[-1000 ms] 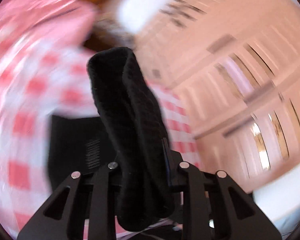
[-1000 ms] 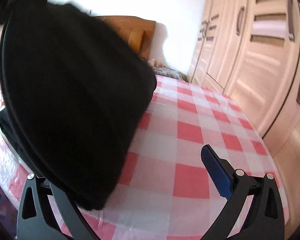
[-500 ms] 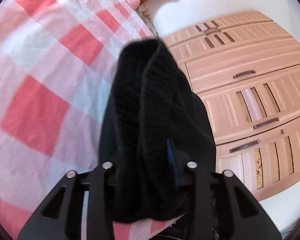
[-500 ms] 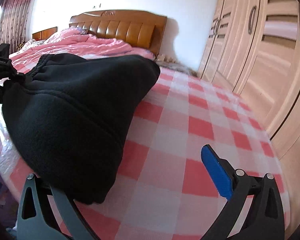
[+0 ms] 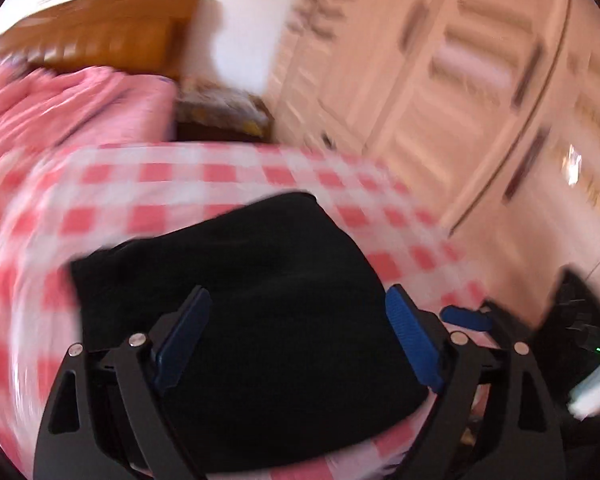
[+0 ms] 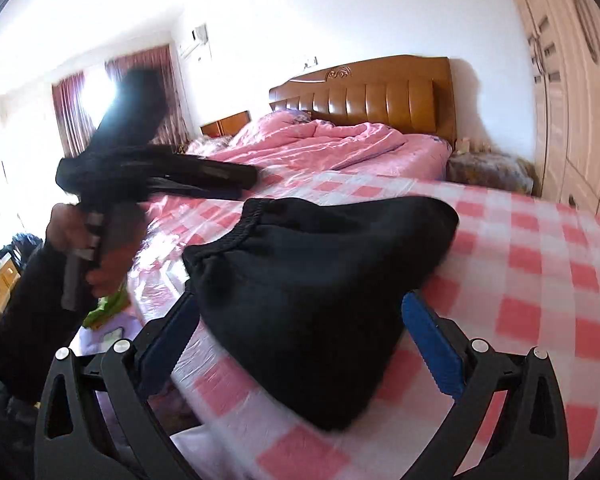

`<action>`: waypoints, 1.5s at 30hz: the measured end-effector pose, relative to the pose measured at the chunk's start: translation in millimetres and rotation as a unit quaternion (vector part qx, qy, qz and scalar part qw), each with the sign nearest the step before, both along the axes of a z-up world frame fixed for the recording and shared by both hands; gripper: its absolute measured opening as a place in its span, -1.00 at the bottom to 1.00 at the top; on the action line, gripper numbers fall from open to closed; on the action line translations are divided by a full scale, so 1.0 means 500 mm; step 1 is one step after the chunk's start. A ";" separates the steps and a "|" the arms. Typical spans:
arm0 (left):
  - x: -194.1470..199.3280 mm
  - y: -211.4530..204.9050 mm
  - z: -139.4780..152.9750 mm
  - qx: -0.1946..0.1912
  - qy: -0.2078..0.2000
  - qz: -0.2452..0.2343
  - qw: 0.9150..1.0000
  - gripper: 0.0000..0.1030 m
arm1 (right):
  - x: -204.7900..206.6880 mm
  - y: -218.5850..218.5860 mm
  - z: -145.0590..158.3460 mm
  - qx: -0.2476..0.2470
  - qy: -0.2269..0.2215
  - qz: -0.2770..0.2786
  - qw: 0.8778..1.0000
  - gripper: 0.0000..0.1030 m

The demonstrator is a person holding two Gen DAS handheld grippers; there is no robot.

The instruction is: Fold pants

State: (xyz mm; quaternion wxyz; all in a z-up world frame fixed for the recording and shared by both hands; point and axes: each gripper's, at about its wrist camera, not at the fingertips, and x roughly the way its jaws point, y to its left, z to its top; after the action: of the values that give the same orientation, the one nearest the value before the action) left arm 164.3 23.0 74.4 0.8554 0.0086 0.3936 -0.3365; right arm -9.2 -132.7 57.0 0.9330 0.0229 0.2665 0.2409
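Nearest the lens, the left gripper (image 5: 298,344) stands with its blue-padded jaws spread wide and empty, the bundle lying between and beyond them; the right gripper (image 6: 298,342) is likewise wide apart, gripping nothing. Both look clear of the cloth, so the step in hand seems to be letting go: it is best done by drawing straight back without snagging the top layer, then pressing any raised corner flat. The black fleece pants (image 6: 324,280) lie folded into a thick, rounded bundle on the red-and-white checked bedsheet (image 6: 540,280), near its edge, elastic waistband showing at the upper left. Farther off lie a crumpled pink quilt (image 6: 320,144) and a brown wooden headboard (image 6: 380,92).
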 end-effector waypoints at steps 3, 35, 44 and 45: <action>0.100 -0.021 -0.104 0.061 0.071 0.053 0.994 0.65 | 0.049 0.032 -0.079 0.005 0.084 0.016 0.996 0.92; 0.130 0.131 -0.173 -0.138 0.076 0.047 0.986 -0.17 | 0.455 -0.106 -0.051 0.137 0.134 0.107 0.976 0.92; 0.138 0.172 -0.158 -0.216 0.131 0.069 0.965 0.12 | 0.511 -0.091 -0.038 0.110 0.151 0.024 0.982 0.91; 0.135 0.182 -0.140 -0.229 0.129 0.076 0.962 0.43 | 0.500 -0.085 -0.018 0.106 0.140 0.029 0.984 0.91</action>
State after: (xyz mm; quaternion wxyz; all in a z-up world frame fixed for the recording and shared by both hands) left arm 231.8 114.1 4.6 0.7995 -0.2610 0.4124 -0.3501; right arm 241.0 -175.3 48.0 0.8713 0.1470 0.3680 0.2895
